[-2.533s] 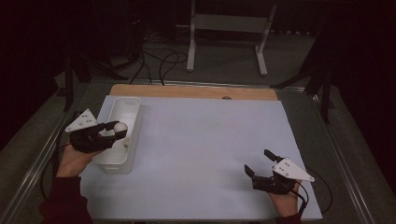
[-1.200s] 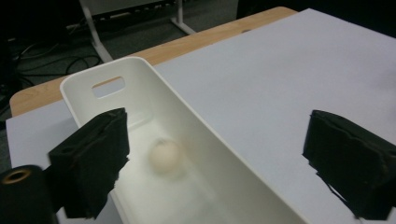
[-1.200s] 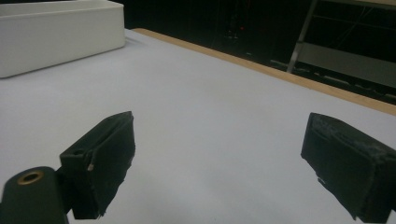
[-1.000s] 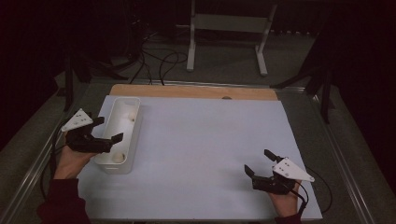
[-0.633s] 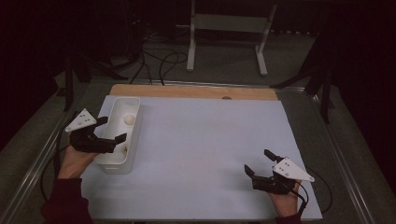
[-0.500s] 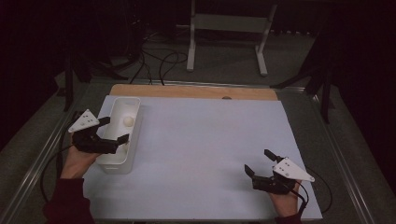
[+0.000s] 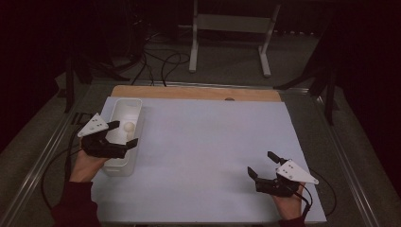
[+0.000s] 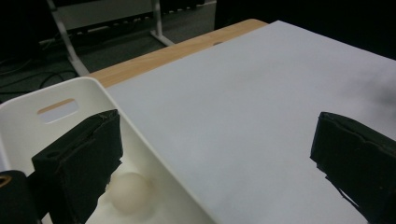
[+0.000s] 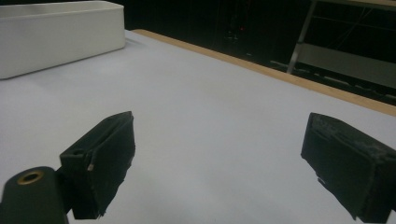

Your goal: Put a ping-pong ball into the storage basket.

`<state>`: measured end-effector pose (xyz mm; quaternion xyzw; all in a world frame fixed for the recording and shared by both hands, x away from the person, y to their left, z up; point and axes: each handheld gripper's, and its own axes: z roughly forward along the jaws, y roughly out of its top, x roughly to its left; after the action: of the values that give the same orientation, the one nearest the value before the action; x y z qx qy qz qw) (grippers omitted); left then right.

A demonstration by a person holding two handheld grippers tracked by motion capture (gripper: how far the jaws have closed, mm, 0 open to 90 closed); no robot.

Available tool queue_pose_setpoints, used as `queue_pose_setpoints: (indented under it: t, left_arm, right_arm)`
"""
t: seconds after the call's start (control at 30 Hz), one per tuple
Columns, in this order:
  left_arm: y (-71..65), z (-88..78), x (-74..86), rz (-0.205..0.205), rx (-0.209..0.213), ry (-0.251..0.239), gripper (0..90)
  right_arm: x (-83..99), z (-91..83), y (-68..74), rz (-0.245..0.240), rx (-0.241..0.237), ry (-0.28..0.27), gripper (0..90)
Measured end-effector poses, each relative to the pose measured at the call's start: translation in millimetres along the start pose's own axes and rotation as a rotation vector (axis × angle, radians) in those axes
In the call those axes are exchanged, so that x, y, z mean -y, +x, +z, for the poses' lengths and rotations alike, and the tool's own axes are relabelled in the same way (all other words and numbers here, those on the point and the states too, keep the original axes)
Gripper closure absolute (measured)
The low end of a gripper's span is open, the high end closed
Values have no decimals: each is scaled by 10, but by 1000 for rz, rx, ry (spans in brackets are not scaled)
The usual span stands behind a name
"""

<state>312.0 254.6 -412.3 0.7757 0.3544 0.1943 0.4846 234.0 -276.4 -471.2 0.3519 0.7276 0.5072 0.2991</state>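
Observation:
A long white bin (image 7: 124, 102) stands at the left of the white table sheet (image 7: 208, 142). A small pale ball (image 7: 127, 126) lies inside it, around its middle. My left gripper (image 7: 125, 133) hovers over the bin's near half, open, with nothing between its jaws. In the left gripper view the ball (image 8: 128, 192) rests on the bin's floor beside the left jaw, and the bin's rim (image 8: 140, 135) runs between the jaws of the gripper (image 8: 219, 158). My right gripper (image 7: 261, 163) stands open and empty near the front right. The right gripper view looks between its jaws (image 9: 219, 158) across the sheet to the bin (image 9: 56, 32).
A wooden strip (image 7: 196, 93) borders the table's far edge. Beyond it a metal stand (image 7: 227, 28) and loose cables (image 7: 161, 61) sit on the dark floor. Metal rails (image 7: 350, 161) run along both table sides.
The left gripper held the ball over the bin, then opened. The ball dropped and rolled about inside the bin. The right gripper has stayed still.

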Motion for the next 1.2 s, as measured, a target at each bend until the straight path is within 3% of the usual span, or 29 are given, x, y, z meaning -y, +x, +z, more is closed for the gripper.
queue_pose_setpoints:
  t: [0.37,0.97,1.2]
  left_arm:
    - [-146,100,51,-14,38,-21,12]
    - [-360,167,250,30,24,-41,4]
    - [-371,142,334,30,24,-59,4]
  right_arm:
    - [-2,-2,4,3,-2,0,95]
    - [-8,-8,9,6,-11,-8,95]
    - [-2,-7,-1,11,-12,-10,95]
